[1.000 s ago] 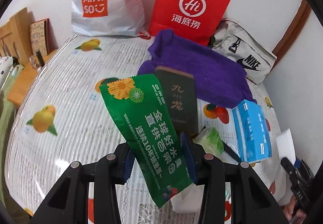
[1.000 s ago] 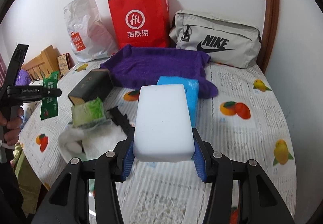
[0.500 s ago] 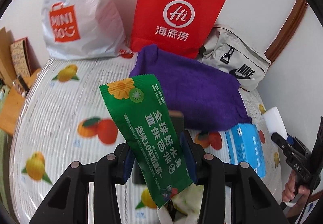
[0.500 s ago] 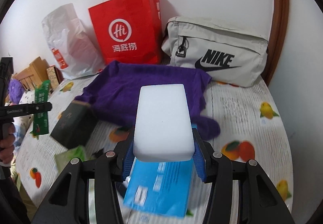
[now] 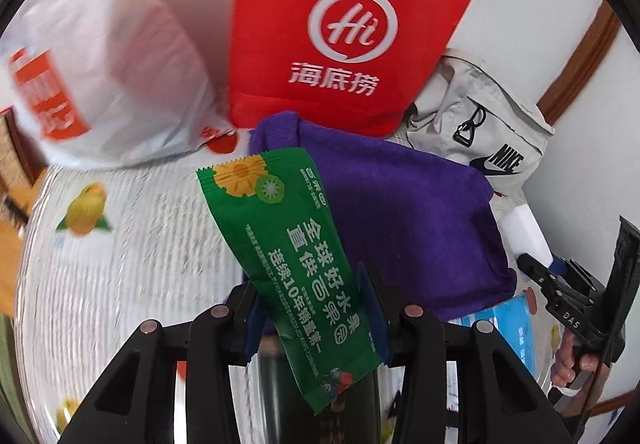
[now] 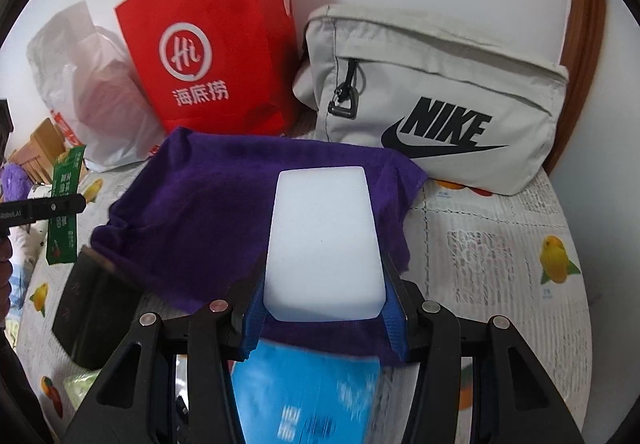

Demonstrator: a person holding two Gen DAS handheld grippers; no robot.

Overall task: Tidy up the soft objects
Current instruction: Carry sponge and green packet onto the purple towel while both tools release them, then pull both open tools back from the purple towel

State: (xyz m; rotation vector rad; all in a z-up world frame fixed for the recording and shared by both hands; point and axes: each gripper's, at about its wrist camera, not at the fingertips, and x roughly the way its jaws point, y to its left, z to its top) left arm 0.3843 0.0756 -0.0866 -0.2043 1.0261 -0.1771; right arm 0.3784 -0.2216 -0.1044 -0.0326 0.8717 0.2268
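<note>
Our jaws on the left gripper [image 5: 316, 318] were clamped on a green snack packet [image 5: 298, 268], held slantwise in the air, and those on the right gripper [image 6: 323, 310] pinched a white sponge block [image 6: 324, 244] by its long sides. Both loads hung above the tabletop [image 6: 492, 260], with the purple towel [image 6: 224, 212] spread just beyond each pair of jaws and the red paper bag [image 6: 216, 56] standing upright behind it.

We judged the step in hand to be carrying both soft things toward that bag or the grey Nike pouch [image 6: 440, 100] beside it; which one, we could not tell. To do it well we would keep the squeeze light on the sponge so it did not bulge out, lift high enough to clear the bag's rim, and bring the two grippers in one after the other, not together.

The packet looked thin and crinkly, gripped near its lower half, so its free upper end could flop. The sponge looked plain, smooth and barely dented by the pads. A blue pack [image 6: 308, 400] lay beneath the right jaws.
</note>
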